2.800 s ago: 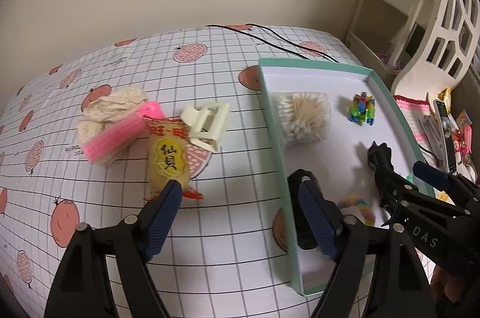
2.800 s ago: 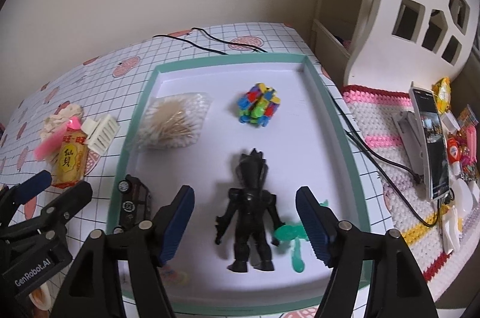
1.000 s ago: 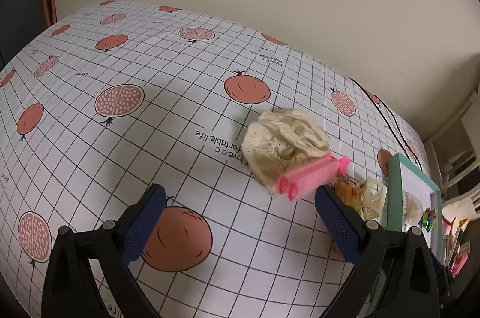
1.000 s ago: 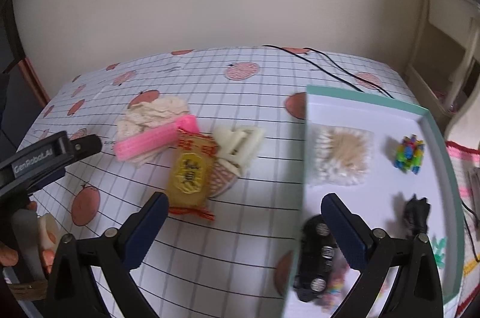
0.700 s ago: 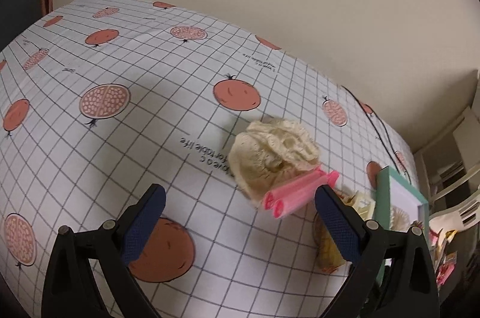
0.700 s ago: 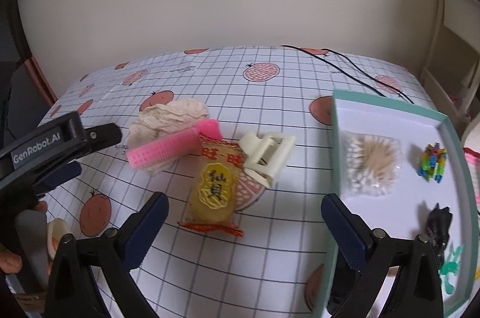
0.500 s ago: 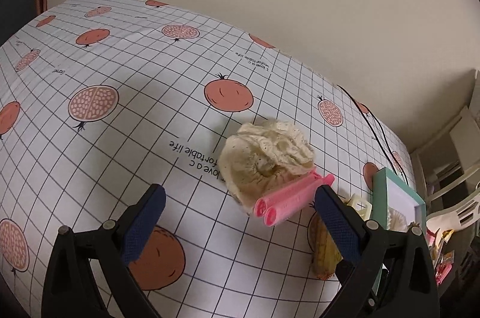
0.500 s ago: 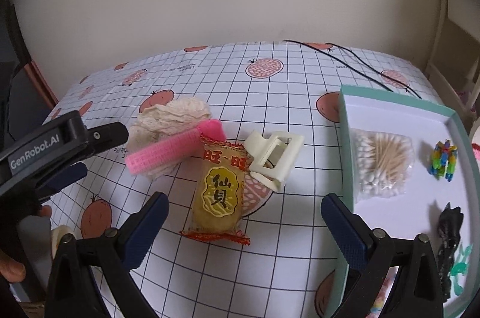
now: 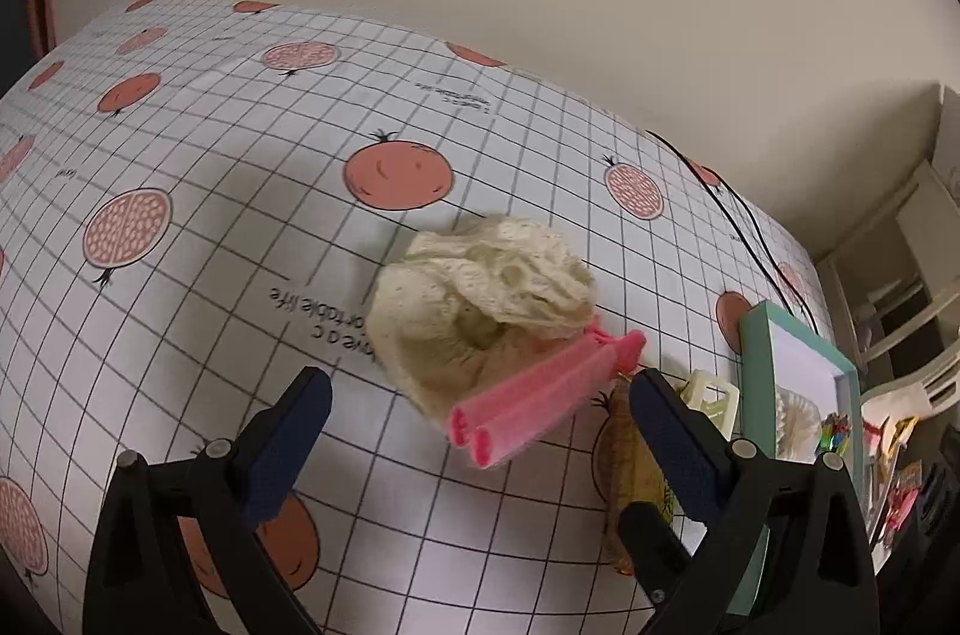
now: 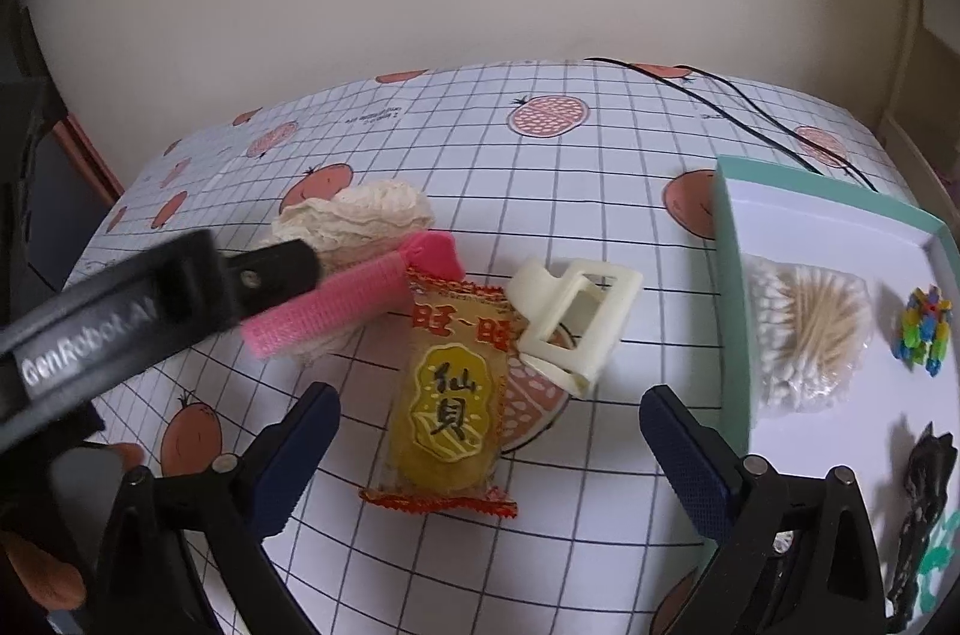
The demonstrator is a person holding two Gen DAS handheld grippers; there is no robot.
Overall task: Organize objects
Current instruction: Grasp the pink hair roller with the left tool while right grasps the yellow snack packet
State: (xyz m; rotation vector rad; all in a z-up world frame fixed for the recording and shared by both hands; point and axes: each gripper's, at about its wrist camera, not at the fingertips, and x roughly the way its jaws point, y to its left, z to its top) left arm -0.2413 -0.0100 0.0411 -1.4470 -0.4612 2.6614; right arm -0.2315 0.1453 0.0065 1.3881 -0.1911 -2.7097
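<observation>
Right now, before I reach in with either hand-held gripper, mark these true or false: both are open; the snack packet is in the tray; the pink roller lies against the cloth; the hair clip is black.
1. Both the left hand-held gripper and the right hand-held gripper are open: true.
2. The snack packet is in the tray: false, it lies on the table beside it.
3. The pink roller lies against the cloth: true.
4. The hair clip is black: false, cream.
</observation>
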